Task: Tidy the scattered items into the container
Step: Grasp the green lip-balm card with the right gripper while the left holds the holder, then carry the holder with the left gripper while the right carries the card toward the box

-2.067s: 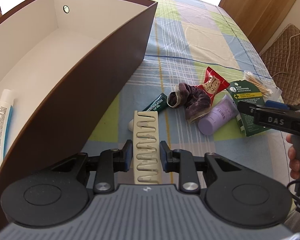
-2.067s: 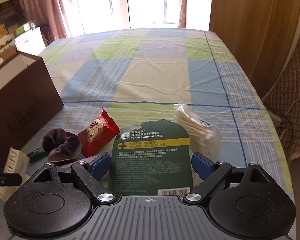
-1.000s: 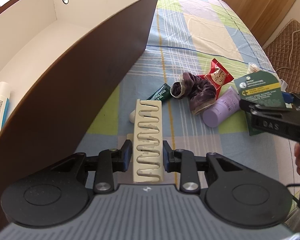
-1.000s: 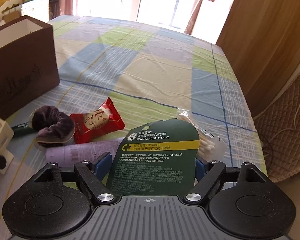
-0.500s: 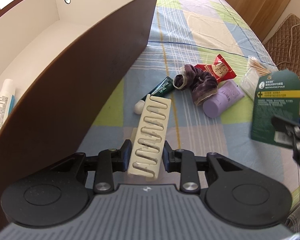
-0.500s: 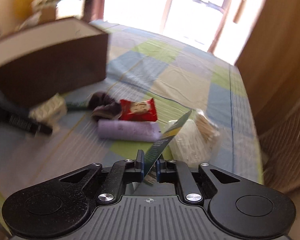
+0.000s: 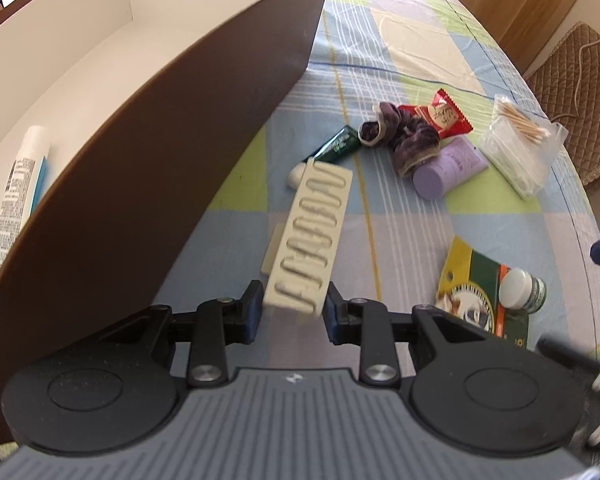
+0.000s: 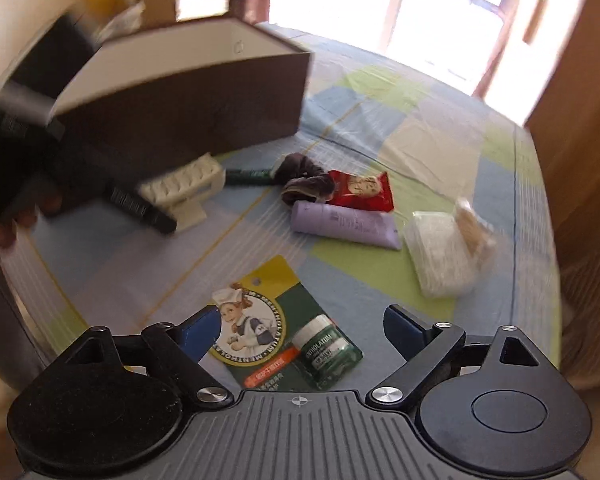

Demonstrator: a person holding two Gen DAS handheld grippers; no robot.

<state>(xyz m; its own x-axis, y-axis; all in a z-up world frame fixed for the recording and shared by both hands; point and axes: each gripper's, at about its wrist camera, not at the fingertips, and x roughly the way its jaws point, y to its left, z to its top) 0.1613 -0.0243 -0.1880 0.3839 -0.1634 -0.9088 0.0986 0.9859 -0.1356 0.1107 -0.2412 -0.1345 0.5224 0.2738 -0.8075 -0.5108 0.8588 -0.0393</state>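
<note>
Right wrist view: right gripper (image 8: 298, 330) is now sitting with jaws spread wide, holding nothing. The lip salve card (image 8: 284, 328) it was pinching edge-on half a second ago is lying face-up on the checked cloth (image 8: 420, 128), between the fingers. Left gripper (image 7: 293, 306) is still clamping the cream comb (image 7: 310, 240), now lifted and tilting toward the brown box (image 7: 204, 128). Box is holding a white tube (image 7: 20, 176) against its inner wall. Scrunchie (image 7: 404, 136), red snack packet (image 7: 440, 114), purple tube (image 7: 446, 168), green tube (image 7: 336, 146) and cotton swab bag (image 7: 520, 152) are staying put on the cloth.
</note>
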